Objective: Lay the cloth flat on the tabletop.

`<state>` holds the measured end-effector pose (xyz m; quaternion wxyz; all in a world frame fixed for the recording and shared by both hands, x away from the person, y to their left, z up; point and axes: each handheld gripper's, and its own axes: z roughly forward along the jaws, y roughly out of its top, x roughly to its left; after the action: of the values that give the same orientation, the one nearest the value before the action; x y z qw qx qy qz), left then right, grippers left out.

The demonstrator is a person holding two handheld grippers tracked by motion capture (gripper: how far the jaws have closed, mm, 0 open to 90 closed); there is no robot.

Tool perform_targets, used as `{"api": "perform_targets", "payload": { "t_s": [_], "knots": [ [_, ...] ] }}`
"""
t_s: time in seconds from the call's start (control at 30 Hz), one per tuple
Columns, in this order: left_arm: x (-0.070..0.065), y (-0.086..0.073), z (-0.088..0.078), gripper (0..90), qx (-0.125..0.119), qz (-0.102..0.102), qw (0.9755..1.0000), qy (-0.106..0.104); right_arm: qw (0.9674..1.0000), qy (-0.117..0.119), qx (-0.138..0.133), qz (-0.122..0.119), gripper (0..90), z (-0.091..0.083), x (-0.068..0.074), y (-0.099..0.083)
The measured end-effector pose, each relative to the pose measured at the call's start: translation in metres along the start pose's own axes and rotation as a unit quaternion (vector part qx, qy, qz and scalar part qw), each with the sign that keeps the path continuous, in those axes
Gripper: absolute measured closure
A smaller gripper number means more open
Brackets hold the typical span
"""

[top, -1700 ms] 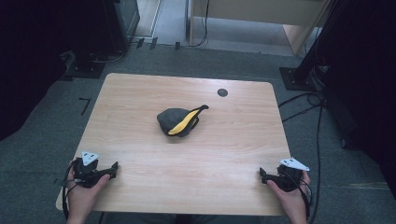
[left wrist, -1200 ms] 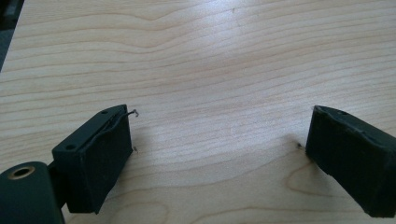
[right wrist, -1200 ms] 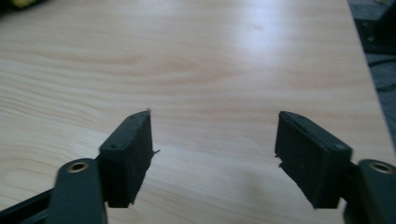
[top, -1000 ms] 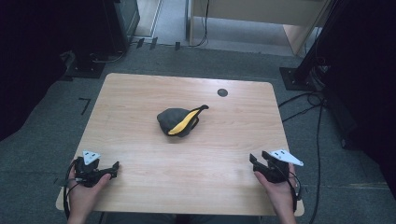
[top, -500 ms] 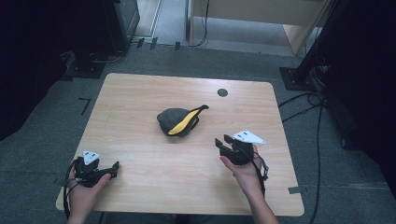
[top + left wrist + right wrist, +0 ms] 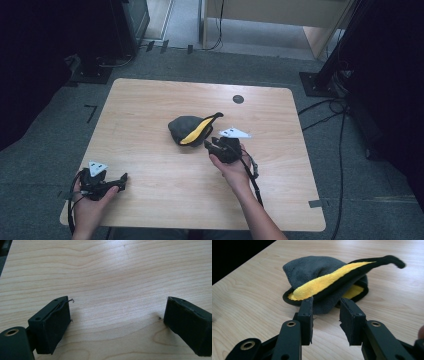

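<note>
Reaching in from the near right, the right gripper [image 6: 214, 144] is arriving at the crumpled grey-and-yellow cloth [image 6: 192, 130], which is lying near the middle of the wooden table [image 6: 150, 100]. In the right gripper view its jaws have just been closing, yet they are standing apart, their tips at the cloth's [image 6: 324, 282] near edge with a low fold of grey pile in the gap; the pads are not pressing on it, as far as can be told. The approach is running low and level, probably so the jaws can take the rim where the yellow lining is folding outward, the easiest part to pinch.

The left gripper [image 6: 117, 181] is resting at the near left corner of the table, well apart from the cloth, likely parked until a second corner needs holding. Its jaws are standing wide apart over bare wood [image 6: 112, 277], with nothing between them.

Hard to make out: whether the right tips are touching the fabric or stopping just short. The cloth's far side and its folded-under layers are hidden. A small dark round mark [image 6: 238, 99] is sitting near the table's far edge; what it is cannot be told.
</note>
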<state>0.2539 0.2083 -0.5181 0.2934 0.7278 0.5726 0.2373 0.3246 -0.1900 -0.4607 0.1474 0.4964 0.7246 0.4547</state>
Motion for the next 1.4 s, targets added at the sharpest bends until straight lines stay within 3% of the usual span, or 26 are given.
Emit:
{"api": "perform_targets", "payload": {
  "t_s": [0.13, 0.4, 0.47, 0.53, 0.6, 0.67, 0.73, 0.87, 0.93, 1.1, 1.23, 1.4],
  "knots": [
    [0.000, 0.000, 0.000, 6.8, 0.000, 0.002, 1.0000, -0.001, 0.9999, 0.002, 0.012, 0.001, 60.0, 0.016, 0.006, 0.003],
    [-0.001, 0.000, 0.000, 6.8, 0.000, 0.001, 1.0000, -0.001, 0.9987, -0.001, 0.031, 0.040, 49.2, 0.040, 0.008, 0.010],
    [-0.001, 0.000, 0.000, 6.8, -0.001, -0.001, 1.0000, 0.000, 0.9970, -0.002, 0.039, 0.067, 50.2, 0.047, 0.005, 0.011],
    [-0.001, 0.001, 0.000, 8.0, -0.006, -0.014, 0.9999, -0.006, 0.9953, 0.002, 0.046, 0.085, 54.7, 0.054, 0.003, 0.011],
    [-0.001, 0.002, -0.001, 8.3, -0.007, -0.025, 0.9996, -0.011, 0.9946, 0.004, 0.049, 0.091, 65.0, 0.059, 0.003, 0.010],
    [-0.003, 0.004, -0.002, 15.8, -0.003, -0.029, 0.9995, -0.010, 0.9947, 0.002, 0.050, 0.089, 74.4, 0.062, 0.002, 0.009],
    [-0.005, 0.006, -0.001, 15.6, -0.002, -0.025, 0.9995, -0.021, 0.9948, 0.009, 0.048, 0.090, 82.6, 0.063, 0.001, 0.009],
    [-0.012, 0.014, -0.004, 15.6, -0.015, -0.034, 0.9982, -0.047, 0.9966, 0.021, 0.031, 0.074, 88.2, 0.059, 0.003, 0.010],
    [-0.019, 0.020, -0.008, 15.7, -0.029, -0.028, 0.9977, -0.055, 0.9978, 0.024, 0.024, 0.057, 88.5, 0.052, 0.006, 0.013],
    [-0.036, 0.036, -0.013, 15.7, -0.050, -0.006, 0.9957, -0.078, 0.9993, 0.037, -0.008, 0.005, 88.6, 0.025, 0.018, 0.022],
    [-0.054, 0.051, -0.011, 15.8, -0.056, 0.012, 0.9938, -0.095, 0.9986, 0.044, -0.022, -0.018, 88.6, 0.000, 0.020, 0.027],
    [-0.084, 0.070, -0.006, 16.6, -0.077, 0.048, 0.9894, -0.114, 0.9970, 0.053, -0.036, -0.043, 88.5, -0.032, 0.018, 0.028]
  ]
}}
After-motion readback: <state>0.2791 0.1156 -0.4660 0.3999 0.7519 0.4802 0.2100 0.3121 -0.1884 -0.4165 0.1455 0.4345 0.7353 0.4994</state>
